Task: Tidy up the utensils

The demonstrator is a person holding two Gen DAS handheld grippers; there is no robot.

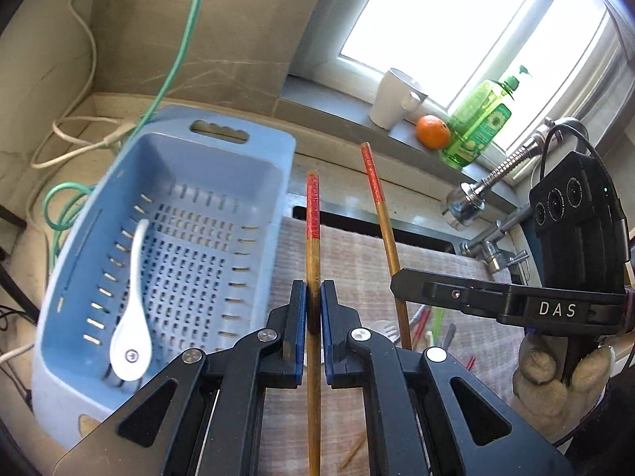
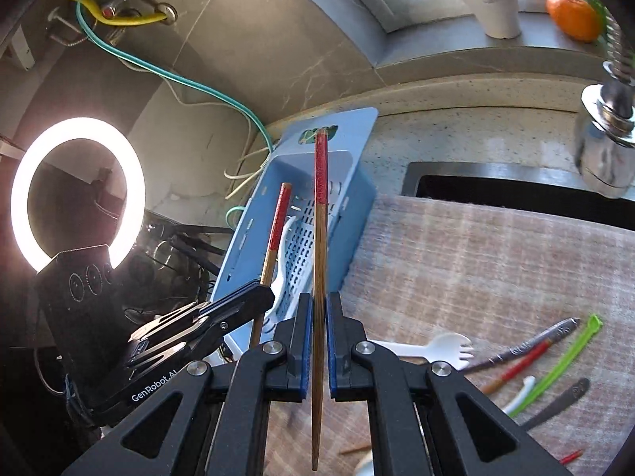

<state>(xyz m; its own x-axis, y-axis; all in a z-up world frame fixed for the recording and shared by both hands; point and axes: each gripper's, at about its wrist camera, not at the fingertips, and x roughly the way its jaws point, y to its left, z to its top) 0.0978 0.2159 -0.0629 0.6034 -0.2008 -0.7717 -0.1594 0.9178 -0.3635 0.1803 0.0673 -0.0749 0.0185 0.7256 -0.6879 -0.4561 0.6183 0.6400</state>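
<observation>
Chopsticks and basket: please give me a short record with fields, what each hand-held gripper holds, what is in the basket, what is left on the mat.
left hand-held gripper: shut on chopstick
right hand-held gripper: shut on second chopstick
basket: blue, holds a white spoon
mat: spork, green stick, more utensils
sill: mug, orange, soap bottle

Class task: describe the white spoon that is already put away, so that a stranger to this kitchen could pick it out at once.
Find the blue slotted basket on the counter left of the sink. The white spoon lies alone inside it, bowl nearest the camera, a small dark mark on the bowl. The other white utensil, a spork, has tines and lies out on the mat.
</observation>
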